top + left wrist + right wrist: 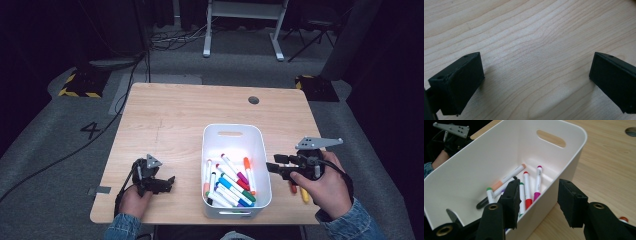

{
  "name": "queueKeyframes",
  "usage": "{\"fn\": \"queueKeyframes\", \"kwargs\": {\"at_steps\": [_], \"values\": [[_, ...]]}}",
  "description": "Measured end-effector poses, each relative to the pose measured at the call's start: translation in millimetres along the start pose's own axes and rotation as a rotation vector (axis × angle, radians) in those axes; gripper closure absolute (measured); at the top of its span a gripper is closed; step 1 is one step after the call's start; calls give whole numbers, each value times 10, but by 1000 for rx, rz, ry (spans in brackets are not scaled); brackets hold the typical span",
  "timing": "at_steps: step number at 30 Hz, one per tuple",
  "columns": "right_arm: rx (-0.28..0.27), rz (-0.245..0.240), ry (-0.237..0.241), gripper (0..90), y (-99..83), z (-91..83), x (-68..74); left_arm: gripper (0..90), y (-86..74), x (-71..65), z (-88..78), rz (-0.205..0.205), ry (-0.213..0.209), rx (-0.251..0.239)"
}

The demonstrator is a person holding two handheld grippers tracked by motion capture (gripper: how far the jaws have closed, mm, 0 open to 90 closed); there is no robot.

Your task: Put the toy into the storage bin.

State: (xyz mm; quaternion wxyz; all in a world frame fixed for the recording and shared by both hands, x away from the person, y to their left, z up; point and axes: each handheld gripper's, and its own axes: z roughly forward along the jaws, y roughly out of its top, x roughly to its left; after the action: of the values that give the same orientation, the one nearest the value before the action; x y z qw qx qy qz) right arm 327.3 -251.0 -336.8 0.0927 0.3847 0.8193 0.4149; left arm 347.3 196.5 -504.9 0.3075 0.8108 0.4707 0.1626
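Observation:
A white bin (232, 127) stands on the wooden table (175, 115), holding several colored markers (230, 182). My right gripper (272, 164) hovers at the bin's right wall, open with nothing between its jaws. In the right gripper view, the right gripper (539, 195) has one jaw over the bin's inside and the other over the table outside, with the bin's wall (564, 167) below the gap. Markers (526, 187) lie on the bin floor. My left gripper (167, 184) rests near the table's front left, and in its own view the left gripper (536, 72) is open over bare wood.
An orange marker (293, 188) and a yellow marker (304, 195) lie on the table under the right hand. A round cable hole (253, 100) sits at the table's far right. The table's front edge is close to both hands.

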Motion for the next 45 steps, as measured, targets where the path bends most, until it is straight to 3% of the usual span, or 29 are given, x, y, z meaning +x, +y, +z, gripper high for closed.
{"fn": "queueKeyframes", "kwargs": {"at_steps": [12,17,24,35,45], "values": [[9,57,-93,557,-20,-70,-369,0,-2,0,-2,1,3,-1],[52,92,-153,561,-120,-25,-617,0,-5,-2,-5,3,6,-3],[118,137,-194,573,-268,139,-861,0,-10,-9,-3,-2,-2,-6],[226,190,-235,593,-507,446,-1093,0,-10,-8,-4,-1,0,-7],[307,226,-241,624,-663,644,-1168,0,-10,-8,-4,-1,1,-7]]}}
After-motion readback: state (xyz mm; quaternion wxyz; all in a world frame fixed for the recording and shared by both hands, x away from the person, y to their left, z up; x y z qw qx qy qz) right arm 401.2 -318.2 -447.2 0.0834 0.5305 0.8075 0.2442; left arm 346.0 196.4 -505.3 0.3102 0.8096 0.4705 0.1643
